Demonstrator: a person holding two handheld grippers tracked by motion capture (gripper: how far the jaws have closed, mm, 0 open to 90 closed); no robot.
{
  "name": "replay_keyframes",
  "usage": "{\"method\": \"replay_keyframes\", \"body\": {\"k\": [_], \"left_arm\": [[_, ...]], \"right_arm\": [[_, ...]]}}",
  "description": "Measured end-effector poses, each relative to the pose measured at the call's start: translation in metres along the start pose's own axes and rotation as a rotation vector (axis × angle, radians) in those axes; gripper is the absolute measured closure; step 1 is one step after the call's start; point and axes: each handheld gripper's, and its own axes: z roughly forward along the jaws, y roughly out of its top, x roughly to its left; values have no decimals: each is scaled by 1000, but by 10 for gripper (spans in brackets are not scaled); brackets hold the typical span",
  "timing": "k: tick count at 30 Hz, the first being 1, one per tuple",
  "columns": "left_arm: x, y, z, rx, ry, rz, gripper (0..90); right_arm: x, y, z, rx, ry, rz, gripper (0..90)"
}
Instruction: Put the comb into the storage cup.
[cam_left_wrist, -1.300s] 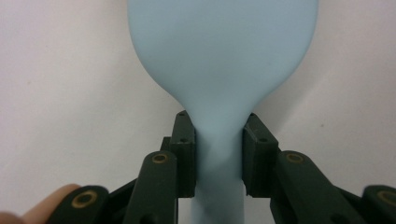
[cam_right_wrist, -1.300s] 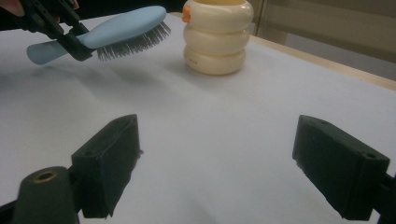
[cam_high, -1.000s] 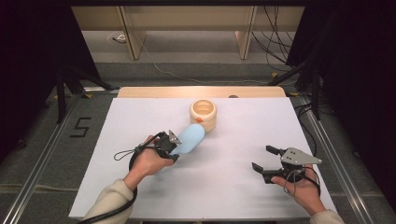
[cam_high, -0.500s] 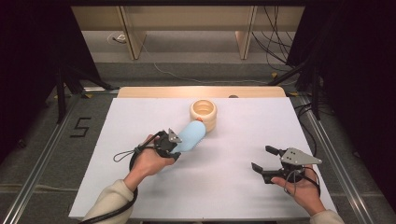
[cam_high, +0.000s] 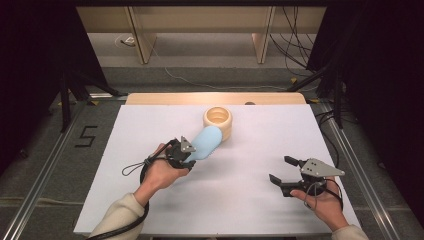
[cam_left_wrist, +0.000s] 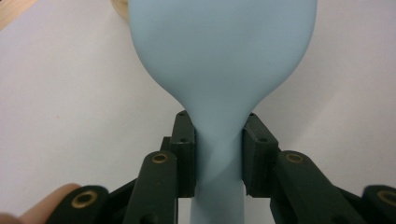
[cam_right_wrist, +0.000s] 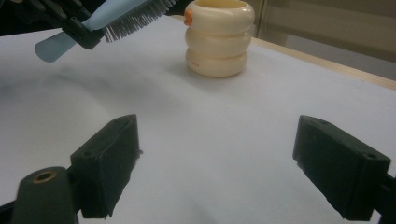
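Note:
My left gripper (cam_high: 186, 156) is shut on the narrow neck of a light blue hairbrush (cam_high: 205, 142), held above the white table (cam_high: 250, 210) just in front of a cream ribbed cup (cam_high: 218, 120). In the left gripper view both pads (cam_left_wrist: 185, 149) press on the hairbrush (cam_left_wrist: 224, 60) neck, its broad back facing the camera. In the right gripper view the hairbrush (cam_right_wrist: 116, 16) shows dark bristles pointing down, next to the cream cup (cam_right_wrist: 219, 39). My right gripper (cam_high: 283, 172) hovers at the right front of the table, open, with nothing between its jaws (cam_right_wrist: 224, 163).
A wooden strip (cam_high: 165, 98) runs along the far table edge. Metal rails (cam_high: 350, 155) flank the table, and cables (cam_high: 295, 45) lie on the floor beyond. A floor marking "5" (cam_high: 86, 136) lies to the left.

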Motion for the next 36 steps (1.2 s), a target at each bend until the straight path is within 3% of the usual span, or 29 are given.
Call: {"method": "replay_keyframes", "body": {"k": [11, 36], "left_arm": [[-1, 2, -3, -46, 0, -12, 698], [-7, 8, -4, -95, -9, -25, 698]], "right_arm": [[2, 1, 1, -3, -5, -3, 117], [6, 7, 8, -52, 18, 65, 110]]}}
